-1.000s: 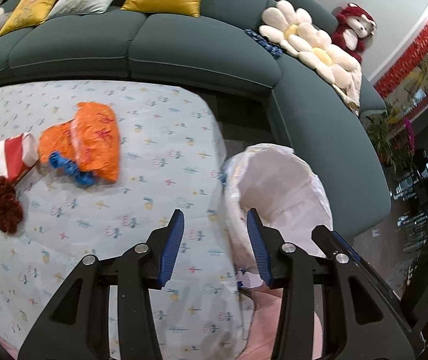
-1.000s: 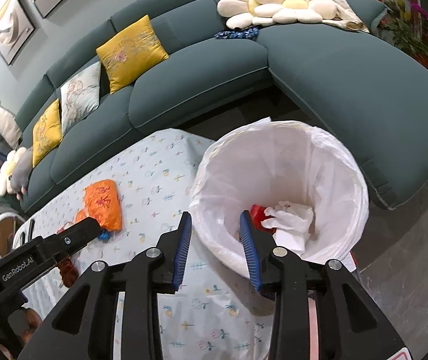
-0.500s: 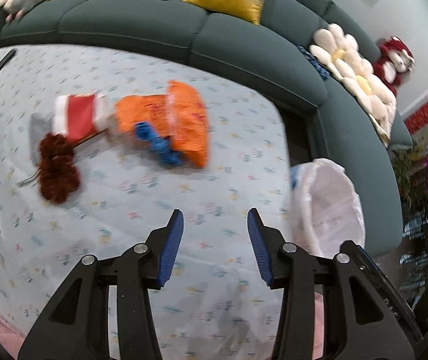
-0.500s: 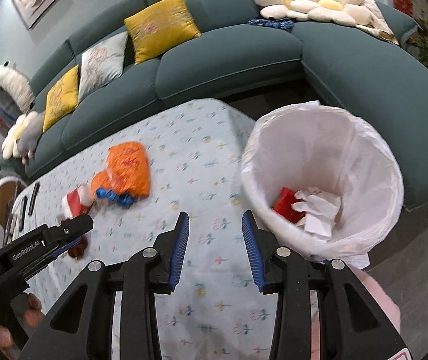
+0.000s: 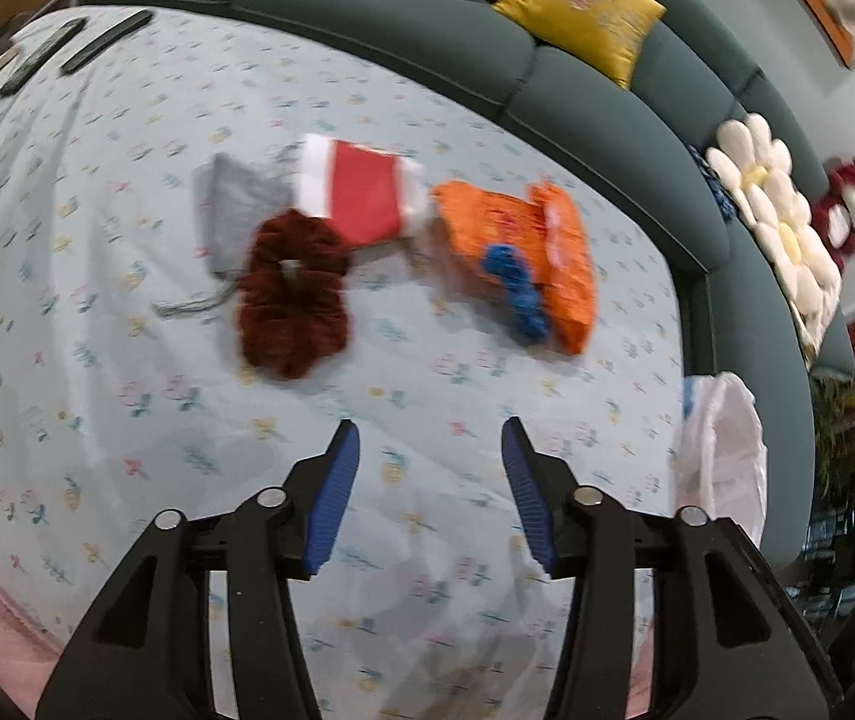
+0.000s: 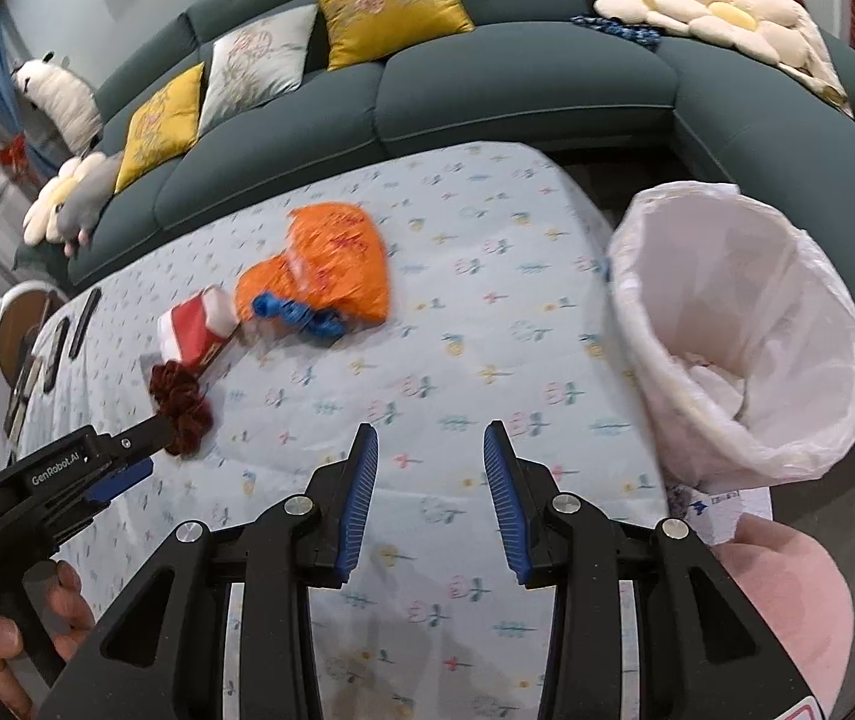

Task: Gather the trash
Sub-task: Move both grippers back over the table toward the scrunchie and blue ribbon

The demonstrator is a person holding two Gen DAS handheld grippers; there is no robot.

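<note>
Trash lies on the flowered tablecloth (image 5: 127, 120): an orange wrapper (image 5: 523, 228) (image 6: 331, 264), a blue scrap (image 5: 517, 294) (image 6: 301, 318), a red-and-white carton (image 5: 361, 192) (image 6: 193, 330), a dark red scrunchie (image 5: 292, 306) (image 6: 181, 399) and a grey pouch (image 5: 229, 210). My left gripper (image 5: 430, 480) is open and empty, a little short of the scrunchie; it also shows in the right wrist view (image 6: 139, 450). My right gripper (image 6: 430, 480) is open and empty over the cloth. The white-lined trash bin (image 6: 739, 324) (image 5: 721, 450) stands off the table's right edge with crumpled paper inside.
A dark green curved sofa (image 6: 517, 84) with yellow cushions (image 6: 391, 0) wraps behind the table. Black remotes (image 5: 103, 42) (image 6: 61, 342) lie at the far left of the table. A flower cushion (image 5: 775, 222) and plush toy (image 5: 847, 204) sit on the sofa at right.
Both grippers have swung left, away from the bin and toward the trash pile. The left gripper has moved closer to the scrunchie and carton. Both stay open and empty.
</note>
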